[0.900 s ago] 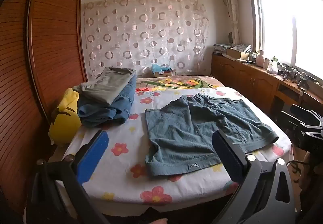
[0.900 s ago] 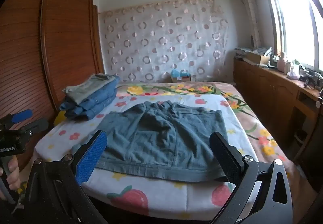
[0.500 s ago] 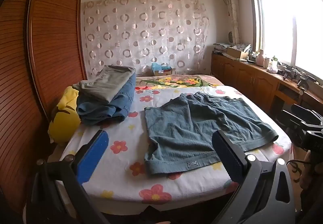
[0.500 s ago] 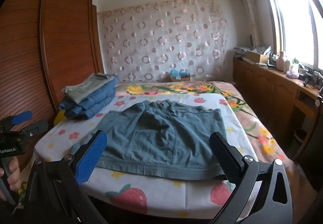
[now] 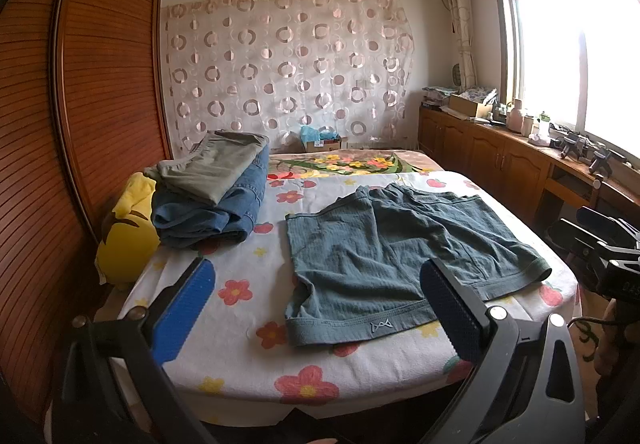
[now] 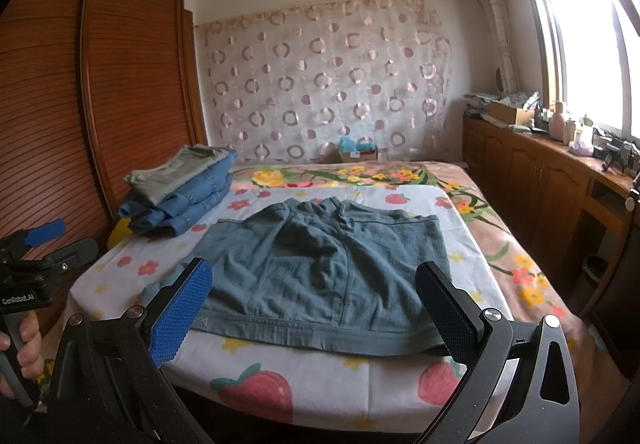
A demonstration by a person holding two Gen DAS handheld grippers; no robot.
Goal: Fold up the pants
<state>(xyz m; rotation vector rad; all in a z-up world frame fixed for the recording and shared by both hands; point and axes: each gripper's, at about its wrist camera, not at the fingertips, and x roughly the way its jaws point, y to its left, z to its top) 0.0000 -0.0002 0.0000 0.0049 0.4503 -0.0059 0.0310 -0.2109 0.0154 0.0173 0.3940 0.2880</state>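
Teal ribbed shorts point(image 5: 392, 256) lie spread flat on the flowered bed point(image 5: 248, 284), beside a stack of folded jeans point(image 5: 208, 200). Left hand-held gripper point(image 5: 316, 308) and right hand-held gripper point(image 6: 316, 304) hover short of the bed's near edge, jaws spread wide, holding nothing.

One shorts point(image 5: 384, 256); two folded garments point(image 5: 216, 196); two hand-held grippers point(image 5: 316, 308).

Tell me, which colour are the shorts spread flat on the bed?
The shorts are dusty teal-blue, seen best in the right wrist view.
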